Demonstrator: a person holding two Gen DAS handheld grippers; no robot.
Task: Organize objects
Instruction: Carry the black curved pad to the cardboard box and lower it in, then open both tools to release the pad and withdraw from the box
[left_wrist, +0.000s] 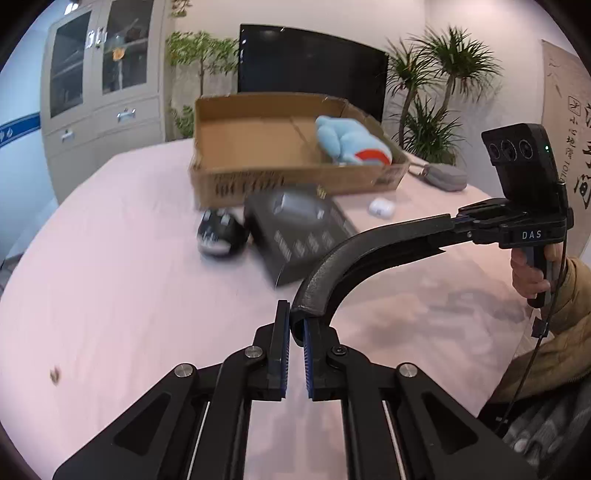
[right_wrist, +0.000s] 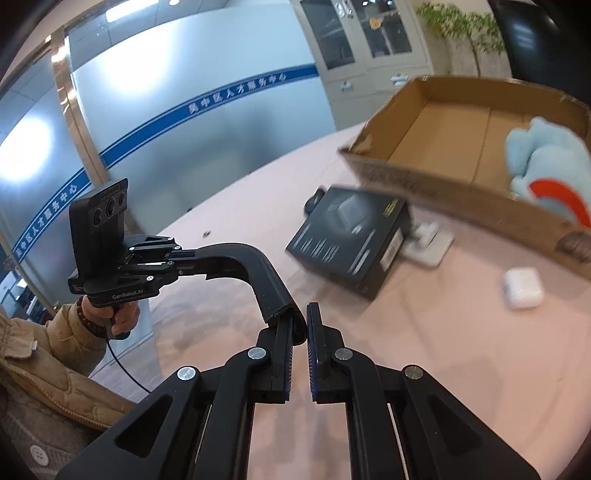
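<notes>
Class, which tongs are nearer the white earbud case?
Right. The white earbud case lies just ahead-right of the right tongs; the left tongs hold the far end of the black curved bar, farther away.

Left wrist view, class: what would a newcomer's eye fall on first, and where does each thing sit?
First, the curved black strip arching over the table, each end clamped by a gripper: the left gripper near, the right gripper at right. Behind, the light blue plush toy lies in the right end of the open cardboard box, with a black carton on the table before it.

Curved black strip (left_wrist: 369, 251) held at both ends
</notes>
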